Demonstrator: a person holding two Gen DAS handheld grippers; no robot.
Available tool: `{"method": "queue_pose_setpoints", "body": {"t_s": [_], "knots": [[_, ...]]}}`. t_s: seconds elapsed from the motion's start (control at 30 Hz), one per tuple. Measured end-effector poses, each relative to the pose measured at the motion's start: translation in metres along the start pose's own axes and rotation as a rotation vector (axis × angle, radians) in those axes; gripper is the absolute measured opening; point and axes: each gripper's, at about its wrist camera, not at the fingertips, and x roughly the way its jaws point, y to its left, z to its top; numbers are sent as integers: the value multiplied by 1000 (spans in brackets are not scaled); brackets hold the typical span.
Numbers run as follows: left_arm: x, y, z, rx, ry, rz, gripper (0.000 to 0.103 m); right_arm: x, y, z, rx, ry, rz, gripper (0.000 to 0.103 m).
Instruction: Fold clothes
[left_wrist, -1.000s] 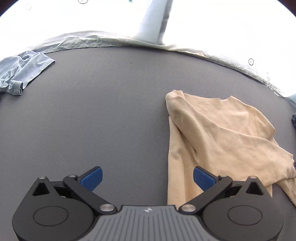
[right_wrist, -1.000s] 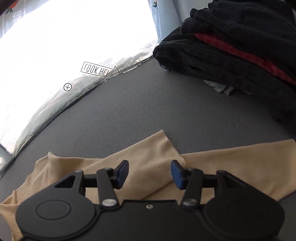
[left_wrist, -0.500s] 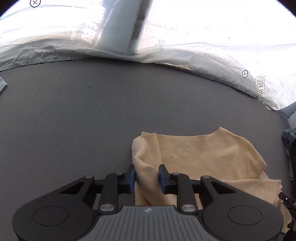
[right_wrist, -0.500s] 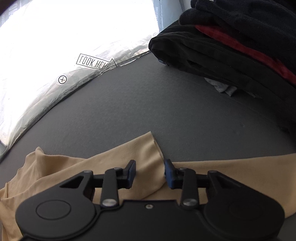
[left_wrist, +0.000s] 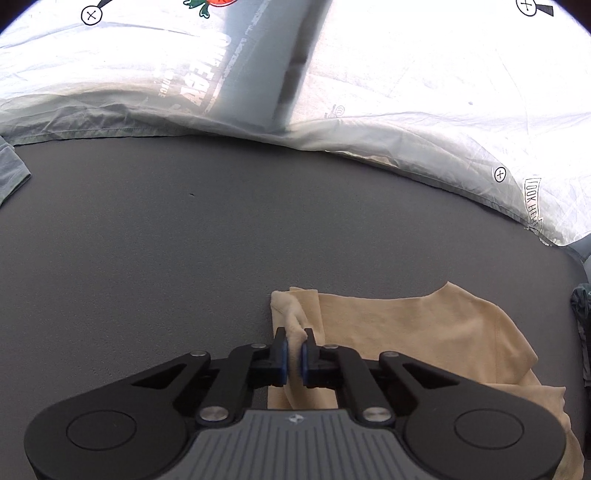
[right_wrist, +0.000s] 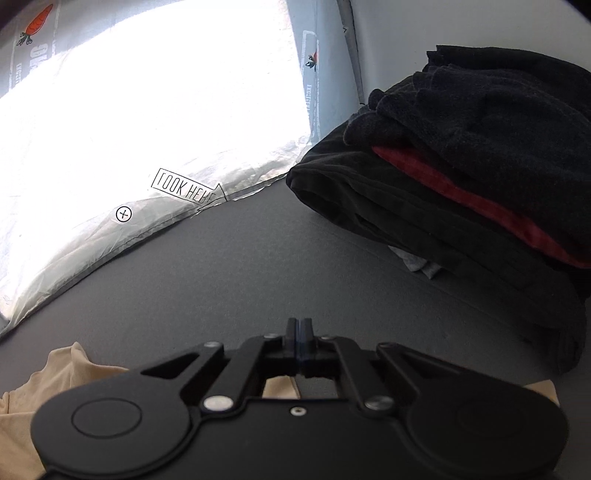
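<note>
A tan shirt lies on the dark grey table, partly folded. My left gripper is shut on a bunched fold at the shirt's left edge. In the right wrist view the tan shirt shows at the lower left and under the gripper body. My right gripper has its jaws pressed together; a bit of tan cloth shows right behind them, so it appears shut on the shirt's edge.
A pile of black and red clothes sits at the right on the grey table. A grey-blue garment lies at the far left. A crinkled white plastic sheet borders the table's far edge.
Both grippers went from open to shut on the tan shirt. The left one moved right onto the shirt's left edge. The right one moved forward, so less shirt shows ahead of it.
</note>
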Motion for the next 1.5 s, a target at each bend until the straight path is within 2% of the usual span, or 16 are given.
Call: {"method": "queue_pose_setpoints", "body": {"t_s": [0.07, 0.17, 0.23, 0.3, 0.33, 0.6, 0.63, 0.7, 0.8, 0.97, 1.07, 1.13, 1.2, 1.33, 1.4, 1.5], "knots": [[-2, -1, 2, 7, -11, -1, 8, -2, -5, 9, -6, -11, 19, 0], [1, -8, 4, 44, -7, 14, 8, 8, -15, 12, 14, 65, 42, 1], [4, -10, 4, 55, -3, 23, 8, 20, -17, 1, 4, 138, 40, 8], [6, -11, 3, 59, 1, 29, 8, 27, -17, -11, 6, 169, 48, 35], [7, -11, 3, 60, 3, 31, 8, 29, -16, -16, 5, 180, 64, 39], [12, -8, 3, 53, 16, 36, 8, 54, -3, -32, -83, 220, 77, 49], [12, -8, 2, 53, 15, 38, 8, 57, -3, -31, -96, 224, 69, 45], [13, -8, 2, 51, 12, 42, 8, 59, -3, -31, -116, 216, 81, 2], [12, -7, 2, 43, 11, 49, 8, 53, -4, -27, -110, 150, 83, 1], [3, -13, 5, 51, -18, 37, 10, 8, -2, 10, -111, -49, 72, 1], [7, -20, 7, 79, -25, 76, 13, -11, -5, 28, -110, -117, 41, 1], [15, -22, 8, 91, -19, 120, 13, -2, -6, 27, -145, -95, -25, 1], [19, -17, 9, 62, -11, 105, 14, 18, -8, 18, -185, -23, -72, 1], [7, -11, 7, 84, -38, 43, 29, 37, -11, 2, -205, 72, -84, 3], [2, -9, 5, 106, -44, 24, 32, 38, -17, -2, -166, 82, -100, 11], [2, -3, 5, 50, 7, -53, 32, 38, -31, -3, -59, 90, -107, 24]]}}
